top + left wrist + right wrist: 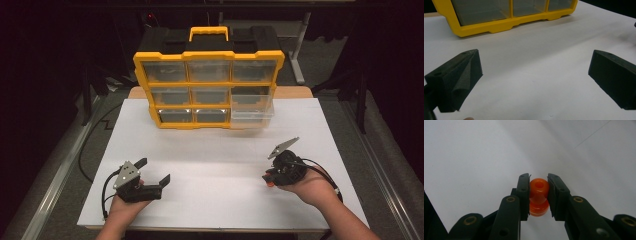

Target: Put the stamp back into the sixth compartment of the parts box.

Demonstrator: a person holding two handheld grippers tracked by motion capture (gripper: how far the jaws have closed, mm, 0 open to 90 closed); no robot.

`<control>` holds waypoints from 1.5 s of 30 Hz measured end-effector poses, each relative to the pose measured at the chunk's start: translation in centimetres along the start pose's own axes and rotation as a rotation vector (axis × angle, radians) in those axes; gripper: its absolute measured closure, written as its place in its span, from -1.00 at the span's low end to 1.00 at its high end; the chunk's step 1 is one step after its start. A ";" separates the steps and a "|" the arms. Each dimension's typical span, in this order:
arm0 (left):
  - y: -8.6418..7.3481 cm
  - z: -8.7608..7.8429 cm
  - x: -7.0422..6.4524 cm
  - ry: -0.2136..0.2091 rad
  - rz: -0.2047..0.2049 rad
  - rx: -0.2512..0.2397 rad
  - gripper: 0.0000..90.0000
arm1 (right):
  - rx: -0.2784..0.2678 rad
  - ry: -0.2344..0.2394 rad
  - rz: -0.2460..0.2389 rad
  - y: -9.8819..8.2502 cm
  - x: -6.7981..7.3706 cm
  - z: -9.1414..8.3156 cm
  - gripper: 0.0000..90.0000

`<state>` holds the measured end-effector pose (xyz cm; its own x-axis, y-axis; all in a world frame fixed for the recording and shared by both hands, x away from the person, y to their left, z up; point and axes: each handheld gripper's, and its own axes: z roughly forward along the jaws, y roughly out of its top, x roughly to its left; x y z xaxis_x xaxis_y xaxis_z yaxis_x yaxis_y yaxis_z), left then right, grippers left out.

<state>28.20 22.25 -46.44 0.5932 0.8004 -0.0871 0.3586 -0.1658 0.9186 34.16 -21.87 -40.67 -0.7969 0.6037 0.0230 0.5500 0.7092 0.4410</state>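
Two tools sit low over the white counter [220, 165]: the left tool [154, 171] at about seven o'clock in the high view, the right tool [269, 177] at about four o'clock. The high view gives the whole layout, with a yellow-framed organizer [207, 85] of clear drawers at twelve o'clock, a black top and a yellow handle; its drawer [251, 106] at the lower right is pulled out. From there the right tool's load is a mere orange speck. The right gripper view shows it plainly: an orange bead [539, 196], glossy and translucent, shaped like two stacked rounded lobes with a hole through the top, clamped between the two black jaws just above the bare counter. The left gripper view shows the left tool's jaws wide apart with nothing between them, their wedge-shaped pads [461, 77] matte and foam-like, and the organizer's smooth yellow base at eleven o'clock.
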 end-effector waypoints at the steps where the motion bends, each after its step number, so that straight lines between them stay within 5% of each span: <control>1: 0.0 0.0 0.0 -0.004 0.004 0.002 -0.99 | 0.000 0.000 0.000 0.0 0.0 0.0 0.63; 18: 0.0 -0.1 -0.2 -0.013 0.016 -0.018 -0.99 | 0.083 0.042 -0.048 0.9 -0.3 -0.2 0.63; 45: 0.0 -0.1 -0.3 -0.024 0.026 -0.021 -0.99 | 0.124 0.084 -0.092 3.8 -0.8 -3.9 0.63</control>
<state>27.94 22.09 -46.35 0.6193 0.7819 -0.0716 0.3276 -0.1744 0.9286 35.89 -21.07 -35.48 -0.8606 0.5051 0.0649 0.4961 0.8027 0.3310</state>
